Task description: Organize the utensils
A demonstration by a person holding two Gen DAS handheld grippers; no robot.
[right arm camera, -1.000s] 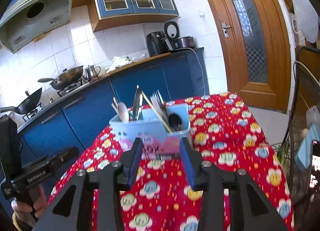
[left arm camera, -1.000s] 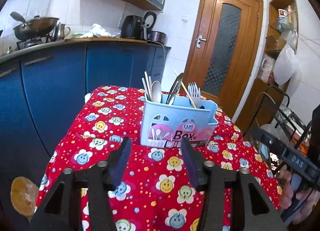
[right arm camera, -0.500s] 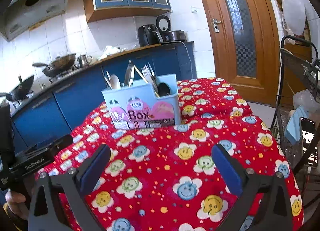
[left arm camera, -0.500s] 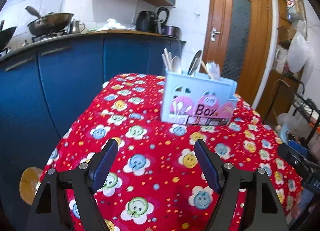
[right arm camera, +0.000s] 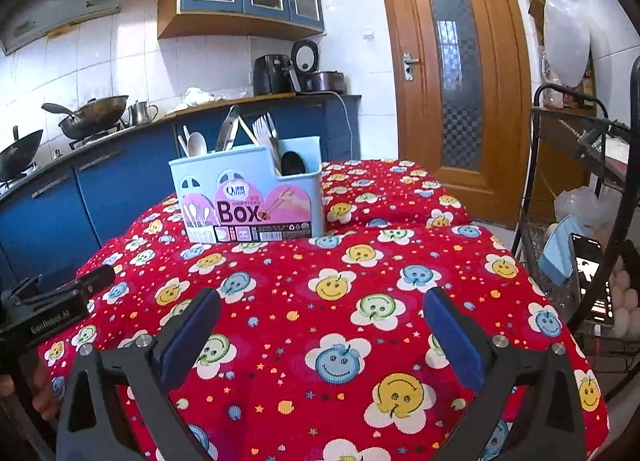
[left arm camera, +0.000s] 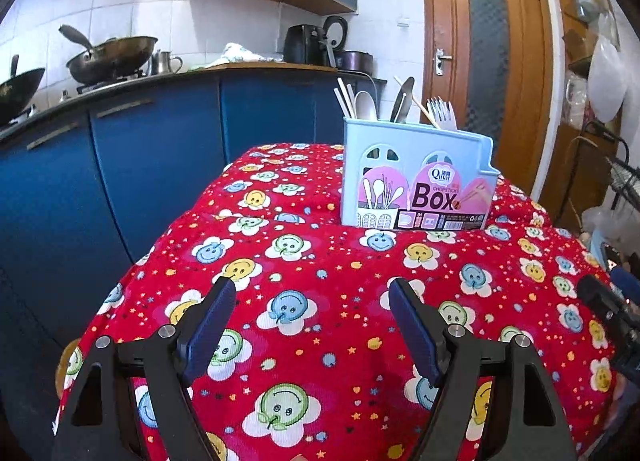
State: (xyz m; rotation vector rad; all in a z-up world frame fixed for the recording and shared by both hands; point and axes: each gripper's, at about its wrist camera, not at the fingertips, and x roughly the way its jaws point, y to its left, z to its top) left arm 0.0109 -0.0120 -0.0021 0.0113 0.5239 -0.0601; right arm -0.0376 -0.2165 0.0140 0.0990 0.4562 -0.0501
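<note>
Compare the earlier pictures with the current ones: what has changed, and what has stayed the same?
Both jaws spread: the left hand-held gripper and the right hand-held gripper now stand wide open, empty, lower over the tablecloth and farther from the utensil box. Nothing was grasped or released. The box and its utensils stayed put.

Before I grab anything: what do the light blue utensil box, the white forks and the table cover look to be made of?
Utensil box: likely moulded plastic, smooth matte walls with cut-out windows and a printed paper label. White forks: probably plastic, opaque white without metallic shine, though too small to be sure. Table cover: fabric, finely ribbed weave, printed smiley flowers, draping softly over the edges.
</note>
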